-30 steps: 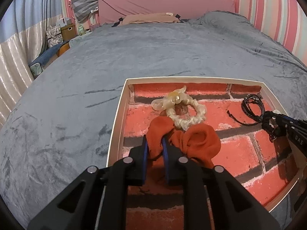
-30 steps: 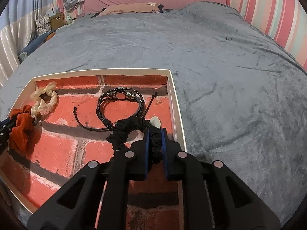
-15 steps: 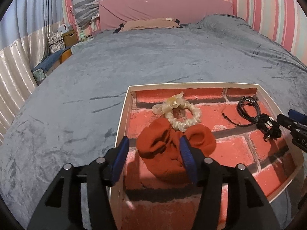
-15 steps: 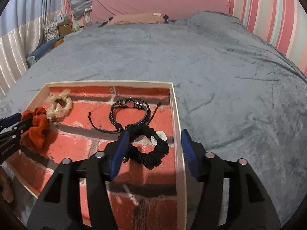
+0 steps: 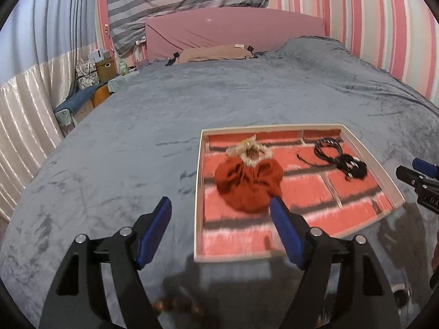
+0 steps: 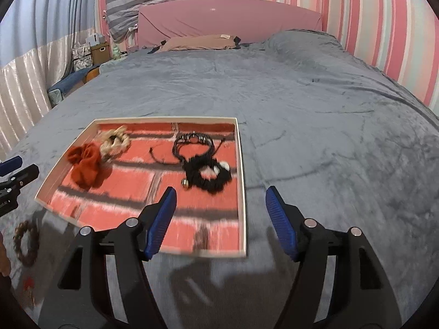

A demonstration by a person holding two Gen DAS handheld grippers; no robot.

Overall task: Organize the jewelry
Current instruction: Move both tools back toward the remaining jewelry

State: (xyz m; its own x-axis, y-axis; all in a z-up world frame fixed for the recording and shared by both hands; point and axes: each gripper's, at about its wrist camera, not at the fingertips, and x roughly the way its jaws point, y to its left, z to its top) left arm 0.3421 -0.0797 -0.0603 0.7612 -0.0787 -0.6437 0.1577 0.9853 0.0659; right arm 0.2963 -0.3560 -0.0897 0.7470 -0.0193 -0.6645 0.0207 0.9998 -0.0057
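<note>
Orange scrunchie lies in tray, beyond left gripper's just-opened jaws.

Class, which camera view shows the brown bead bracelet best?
The right wrist view: the bead bracelet lies whole on the blanket, left of the tray. The left wrist view catches only a blurred stretch of it at the bottom.

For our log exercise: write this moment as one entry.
left gripper: open, empty | right gripper: open, empty | scrunchies, bracelet: in tray
</note>
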